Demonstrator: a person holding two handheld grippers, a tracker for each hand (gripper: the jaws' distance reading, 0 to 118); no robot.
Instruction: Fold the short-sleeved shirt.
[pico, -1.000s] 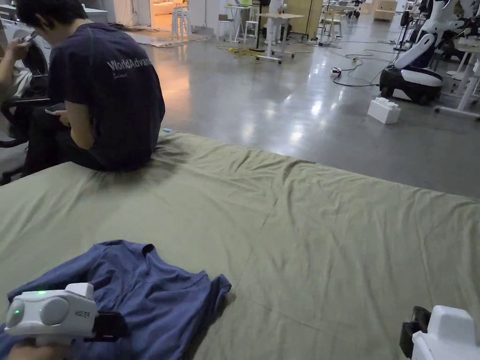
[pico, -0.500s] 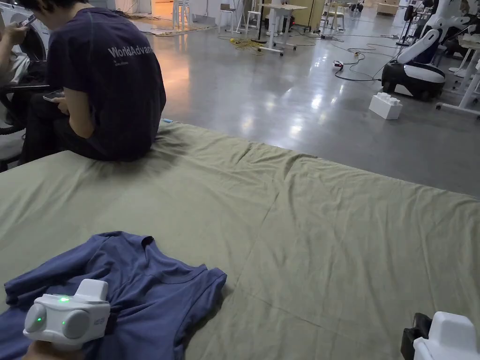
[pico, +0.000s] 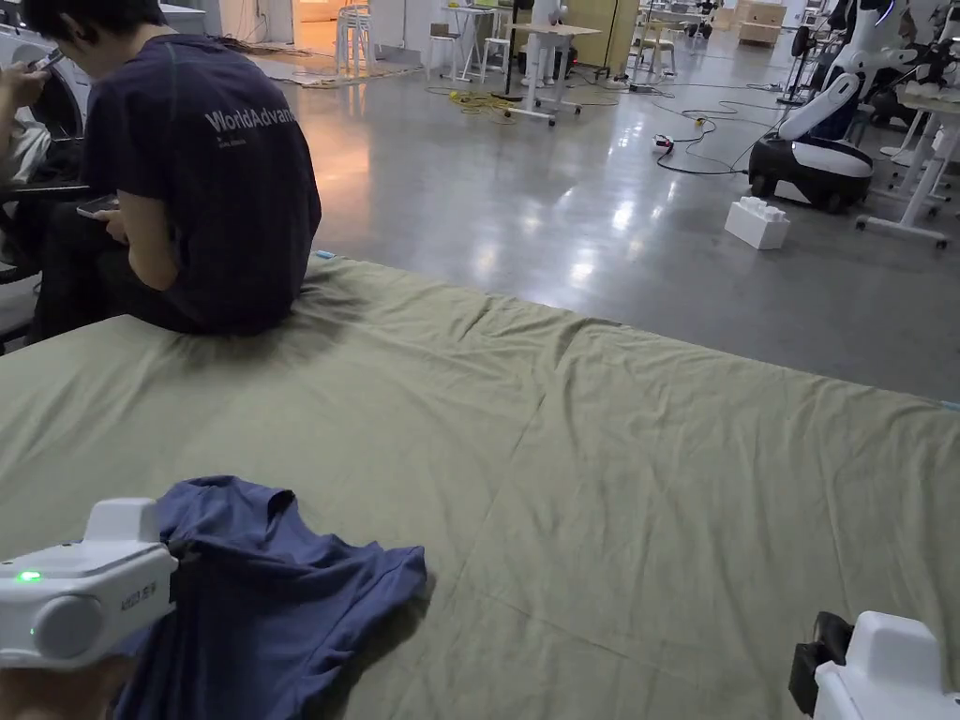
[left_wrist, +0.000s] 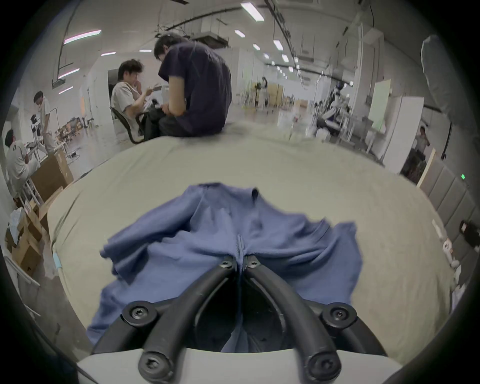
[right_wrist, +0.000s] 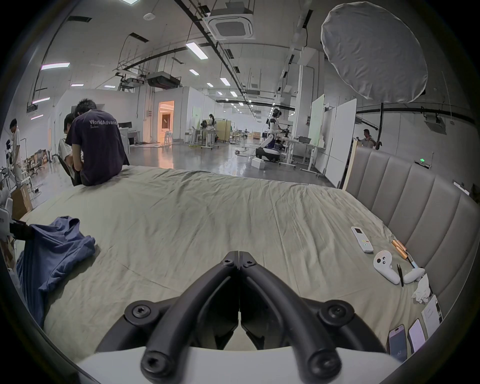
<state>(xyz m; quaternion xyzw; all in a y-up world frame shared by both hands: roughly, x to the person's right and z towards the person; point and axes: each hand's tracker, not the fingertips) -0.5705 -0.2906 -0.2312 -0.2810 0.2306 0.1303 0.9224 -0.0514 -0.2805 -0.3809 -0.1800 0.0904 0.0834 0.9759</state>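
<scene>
Head view: the blue shirt (pico: 272, 591) lies bunched on the bed (pico: 609, 450) at 7 o'clock. Left gripper view: the left gripper (left_wrist: 238, 263) pinches a shirt fold, jaws closed on it. Right gripper view: the right gripper (right_wrist: 238, 256) is closed and empty; the shirt lies at 9 o'clock.

Blue short-sleeved shirt (pico: 272, 581) lies crumpled, one fold lifted.

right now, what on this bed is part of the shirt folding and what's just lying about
Part of the job:
- blue shirt, crumpled on the green sheet
- left tool, shut on a fold of the shirt
- right tool, shut, holding nothing

Just lying about:
- white remote
- white controller
- two phones
- person seated on the far edge
</scene>
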